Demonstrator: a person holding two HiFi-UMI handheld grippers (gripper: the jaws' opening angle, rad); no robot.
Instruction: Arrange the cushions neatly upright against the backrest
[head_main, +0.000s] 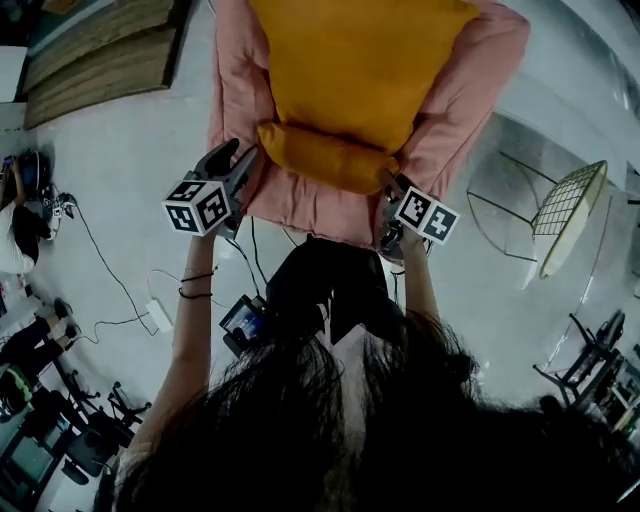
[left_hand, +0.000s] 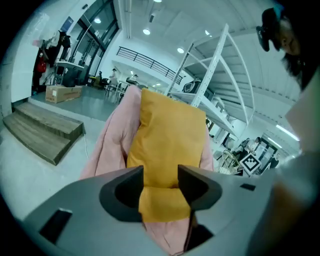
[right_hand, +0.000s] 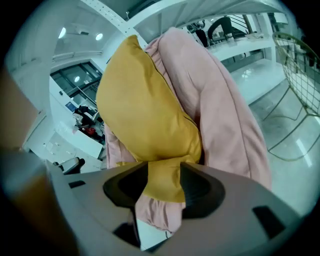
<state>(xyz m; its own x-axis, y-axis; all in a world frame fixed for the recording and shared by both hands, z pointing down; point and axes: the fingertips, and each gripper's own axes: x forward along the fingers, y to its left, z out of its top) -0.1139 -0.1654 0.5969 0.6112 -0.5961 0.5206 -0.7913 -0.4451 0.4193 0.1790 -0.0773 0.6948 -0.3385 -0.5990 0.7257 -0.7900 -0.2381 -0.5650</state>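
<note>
Cushion (head_main: 350, 70) leans on pink chair (head_main: 470, 90), floor (head_main: 130, 180) open around

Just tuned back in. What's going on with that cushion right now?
A person stands at a pink padded chair with a claw in each hand. The yellow cushion leans upright against the chair's backrest, its lower part bulging onto the seat. The left claw and right claw are both open and grip nothing. They hover near the cushion's lower corners.
</note>
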